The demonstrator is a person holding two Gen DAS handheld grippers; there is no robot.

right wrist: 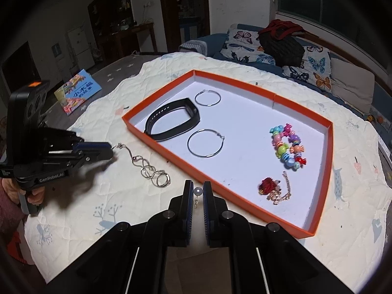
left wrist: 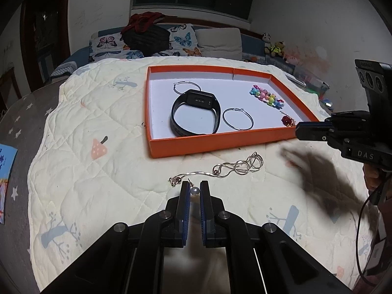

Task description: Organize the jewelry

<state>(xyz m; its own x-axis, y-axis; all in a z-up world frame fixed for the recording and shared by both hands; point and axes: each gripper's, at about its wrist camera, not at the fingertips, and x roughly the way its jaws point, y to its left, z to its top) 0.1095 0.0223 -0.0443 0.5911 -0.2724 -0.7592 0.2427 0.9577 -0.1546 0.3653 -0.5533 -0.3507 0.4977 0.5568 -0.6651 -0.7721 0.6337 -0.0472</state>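
Left gripper [left wrist: 194, 191], marked "GenRobot.AI", and right gripper [right wrist: 198, 191], marked "DAS", each pinch a pearl earring [left wrist: 194, 190] just outside the orange tray [right wrist: 327, 152]; silver chain [right wrist: 149, 166] beside it.

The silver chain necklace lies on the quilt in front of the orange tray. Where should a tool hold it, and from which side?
Probably at the bunched loops, coming straight down from above. The silver chain necklace lies flat on the soft quilt, so its single straight strand offers little to pinch; the loops pile several strands together.
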